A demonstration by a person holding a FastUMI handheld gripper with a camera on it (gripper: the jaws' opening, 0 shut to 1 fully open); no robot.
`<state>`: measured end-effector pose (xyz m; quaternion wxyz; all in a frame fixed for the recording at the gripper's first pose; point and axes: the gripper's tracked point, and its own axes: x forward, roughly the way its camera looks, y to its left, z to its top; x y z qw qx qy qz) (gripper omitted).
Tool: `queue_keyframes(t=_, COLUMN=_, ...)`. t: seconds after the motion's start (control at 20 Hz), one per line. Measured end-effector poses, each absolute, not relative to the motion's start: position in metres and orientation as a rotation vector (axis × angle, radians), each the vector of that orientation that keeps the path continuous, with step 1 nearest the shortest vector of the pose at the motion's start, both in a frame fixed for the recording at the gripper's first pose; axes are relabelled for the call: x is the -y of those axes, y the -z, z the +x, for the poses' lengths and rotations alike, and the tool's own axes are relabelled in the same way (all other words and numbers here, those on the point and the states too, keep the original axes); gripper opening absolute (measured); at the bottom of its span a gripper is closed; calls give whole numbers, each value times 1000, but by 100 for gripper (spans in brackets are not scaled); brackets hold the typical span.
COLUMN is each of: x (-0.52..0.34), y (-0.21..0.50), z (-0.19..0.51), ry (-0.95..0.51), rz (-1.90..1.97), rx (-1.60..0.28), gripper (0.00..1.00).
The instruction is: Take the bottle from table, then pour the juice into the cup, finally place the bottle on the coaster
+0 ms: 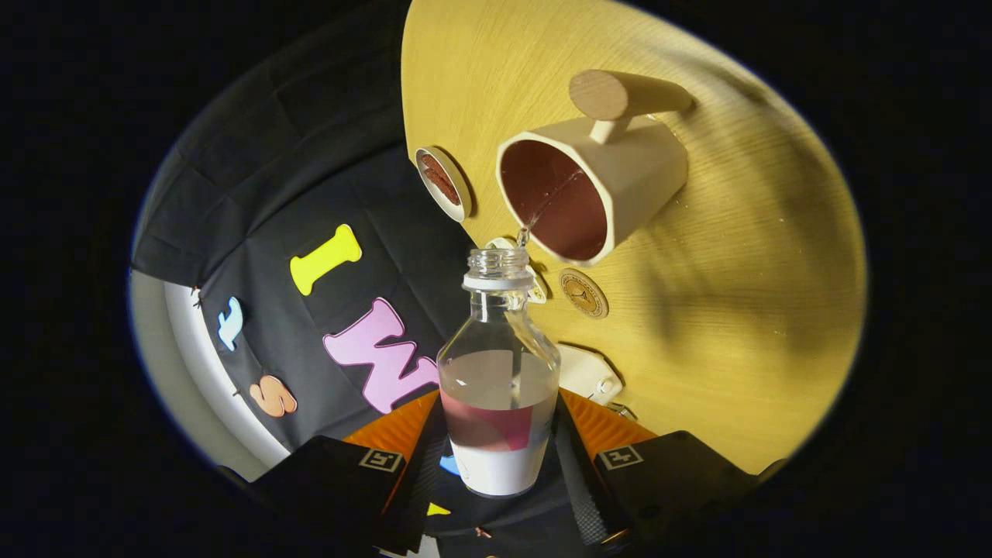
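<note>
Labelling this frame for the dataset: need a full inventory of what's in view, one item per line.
bottle: 1, clear glass with a white label, uncapped, tilted, between the fingers, thin stream running from its mouth
cup: 1, cream outside, reddish-brown inside, round wooden handle, on the table beyond the bottle's mouth
coaster: 1, round, tan, beside the bottle's neck, below the cup
small dish: 1, white rim, brown inside, near the table edge
table: 1, light yellow wood
gripper: 1, black and orange fingers, shut on the bottle

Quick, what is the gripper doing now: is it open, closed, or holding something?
Gripper: closed on the bottle, one finger on each side, tilting its open mouth toward the cup as a thin stream pours in.
</note>
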<state>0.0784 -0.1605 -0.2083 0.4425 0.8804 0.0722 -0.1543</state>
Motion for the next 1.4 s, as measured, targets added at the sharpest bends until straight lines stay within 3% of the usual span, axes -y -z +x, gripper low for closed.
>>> queue_keyframes(t=1.4, x=187, y=200, z=86, ry=483, rz=2381, rx=-167, gripper=76)
